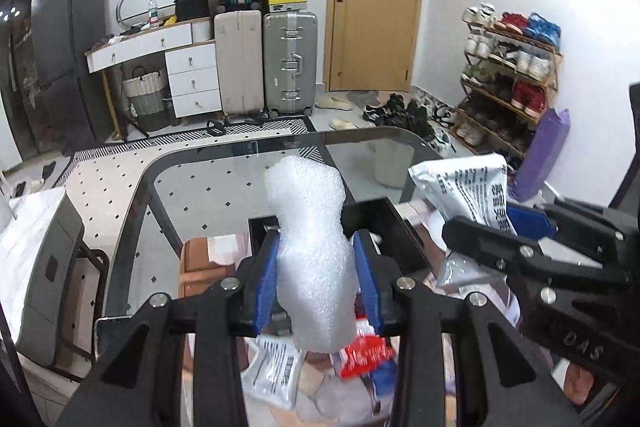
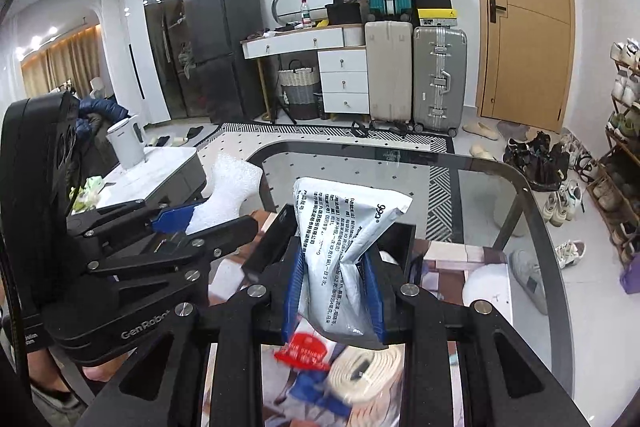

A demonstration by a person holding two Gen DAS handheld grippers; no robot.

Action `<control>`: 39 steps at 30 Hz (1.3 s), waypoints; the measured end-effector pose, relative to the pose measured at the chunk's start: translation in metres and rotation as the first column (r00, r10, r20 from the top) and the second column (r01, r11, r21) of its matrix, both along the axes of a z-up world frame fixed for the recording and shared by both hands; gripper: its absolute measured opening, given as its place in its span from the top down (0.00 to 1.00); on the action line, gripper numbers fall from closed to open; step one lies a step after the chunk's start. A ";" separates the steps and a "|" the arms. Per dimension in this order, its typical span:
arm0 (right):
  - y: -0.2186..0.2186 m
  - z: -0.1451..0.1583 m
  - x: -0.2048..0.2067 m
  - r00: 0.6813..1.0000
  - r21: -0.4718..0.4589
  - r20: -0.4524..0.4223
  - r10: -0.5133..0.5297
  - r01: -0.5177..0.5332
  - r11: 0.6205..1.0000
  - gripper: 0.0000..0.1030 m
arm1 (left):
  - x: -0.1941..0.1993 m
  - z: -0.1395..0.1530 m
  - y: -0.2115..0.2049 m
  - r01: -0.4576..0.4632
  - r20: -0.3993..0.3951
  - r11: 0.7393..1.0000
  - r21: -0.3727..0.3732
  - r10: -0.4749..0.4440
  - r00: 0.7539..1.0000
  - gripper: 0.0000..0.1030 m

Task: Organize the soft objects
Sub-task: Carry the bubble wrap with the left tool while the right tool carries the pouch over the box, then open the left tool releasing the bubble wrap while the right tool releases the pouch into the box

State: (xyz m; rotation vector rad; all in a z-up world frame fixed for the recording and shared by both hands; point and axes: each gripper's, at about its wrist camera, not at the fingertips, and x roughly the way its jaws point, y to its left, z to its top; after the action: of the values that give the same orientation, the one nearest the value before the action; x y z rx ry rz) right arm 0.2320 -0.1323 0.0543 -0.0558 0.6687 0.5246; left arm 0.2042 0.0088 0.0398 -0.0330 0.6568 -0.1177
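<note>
My left gripper [image 1: 316, 275] is clamped on a piece of white foam wrap [image 1: 310, 247], its blue pads pressing both sides, the foam standing up above the glass table [image 1: 200, 195]; my right gripper [image 2: 336, 287] is pinched tight on a white printed pouch [image 2: 344, 227], which crumples at the waist and sticks up toward the far side; both grippers are held side by side, near each other; below, near me, lie a red packet [image 2: 306, 349] and a cream rolled strap [image 2: 368, 367].

White foam roll [image 1: 312, 251], blue fingers [image 1: 266, 287], white pouch [image 2: 344, 247] w/ black print.
</note>
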 end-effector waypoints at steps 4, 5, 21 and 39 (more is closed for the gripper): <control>0.005 -0.009 0.025 1.000 0.001 -0.022 -0.012 0.012 1.000 0.73 | 0.021 -0.007 0.003 -0.015 -0.016 1.000 -0.006 0.014 1.000 0.65; 0.005 -0.011 0.031 1.000 0.004 -0.028 -0.014 0.014 1.000 0.73 | 0.025 -0.009 0.004 -0.018 -0.020 1.000 -0.011 0.018 1.000 0.65; 0.015 -0.077 0.095 0.978 -0.029 -0.205 -0.034 0.029 0.999 0.73 | 0.076 -0.069 -0.002 -0.046 -0.192 0.999 0.017 0.049 0.980 0.65; -0.001 -0.084 0.088 0.967 0.014 -0.248 -0.055 0.060 0.998 0.50 | 0.065 -0.064 0.010 -0.086 -0.161 0.996 -0.002 0.085 0.983 0.18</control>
State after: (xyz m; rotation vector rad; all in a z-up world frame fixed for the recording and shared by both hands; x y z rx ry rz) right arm 0.3197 -0.1333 -0.0294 0.0503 0.9060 0.4869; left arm 0.2690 0.0189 -0.0245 -0.0798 0.8155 -0.0353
